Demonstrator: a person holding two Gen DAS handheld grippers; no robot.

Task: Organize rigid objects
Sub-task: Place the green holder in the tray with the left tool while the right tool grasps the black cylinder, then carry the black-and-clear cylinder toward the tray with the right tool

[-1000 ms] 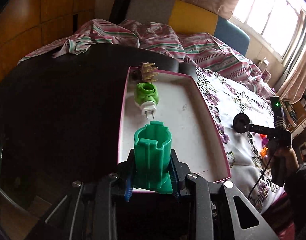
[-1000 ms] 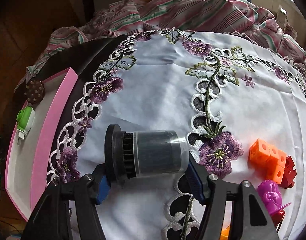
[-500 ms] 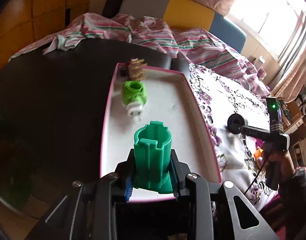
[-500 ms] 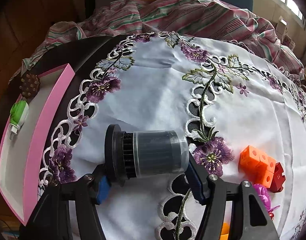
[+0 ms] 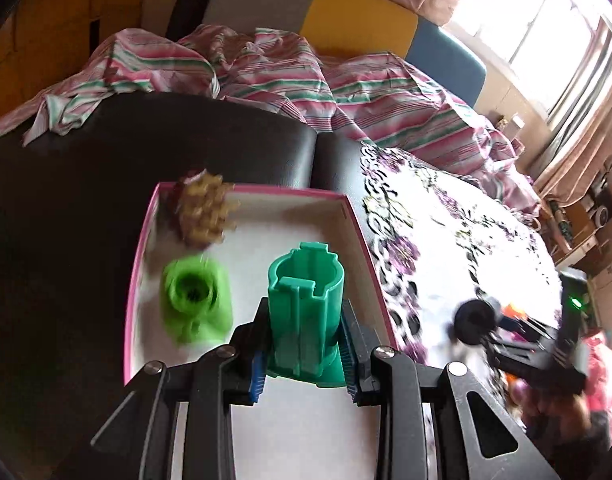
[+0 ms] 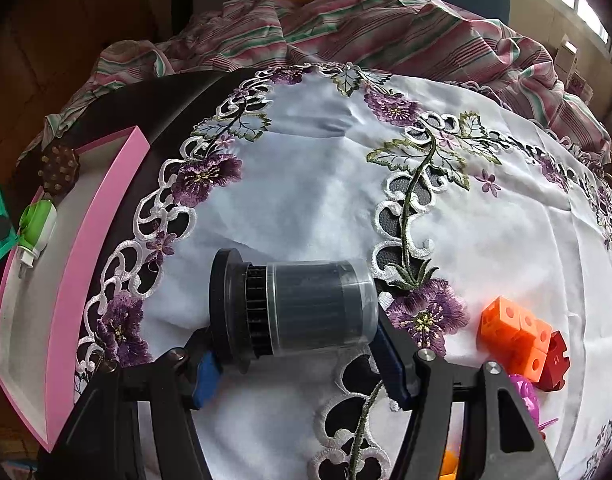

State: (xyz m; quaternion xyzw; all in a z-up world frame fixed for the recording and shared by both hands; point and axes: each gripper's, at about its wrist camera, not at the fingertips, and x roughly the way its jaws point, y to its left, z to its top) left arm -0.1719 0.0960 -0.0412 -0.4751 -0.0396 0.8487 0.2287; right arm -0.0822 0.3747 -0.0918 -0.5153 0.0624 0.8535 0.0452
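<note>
The left gripper (image 5: 304, 354) is clamped on a green plastic cup piece (image 5: 304, 312), squeezing it low on its 2 sides. It hangs over the pink tray (image 5: 361, 236), on the side of the tray nearest the flowered cloth (image 6: 325, 168). The right gripper (image 6: 296, 354) is clamped on a dark round canister (image 6: 294, 310), held sideways over the flowered cloth, well apart from the pink tray.

What could go wrong: the green plastic cup piece is tall and held only near its bottom, so I think it could tip over if it is let go too high above the tray floor. A light green plug toy (image 5: 196, 300) lies in the tray just beside it, and a bump could knock that toy. The canister is smooth and round, and it could roll off across the cloth if it slips.

Hard to see: the left view is blurry, so the light green plug toy and the brown bumpy ball (image 5: 204, 216) in the far corner of the tray look smeared. I cannot tell if the green piece touches the tray floor. The orange blocks (image 6: 513, 336) and a purple toy (image 6: 525, 396), far from the tray, are partly hidden by the right gripper.
</note>
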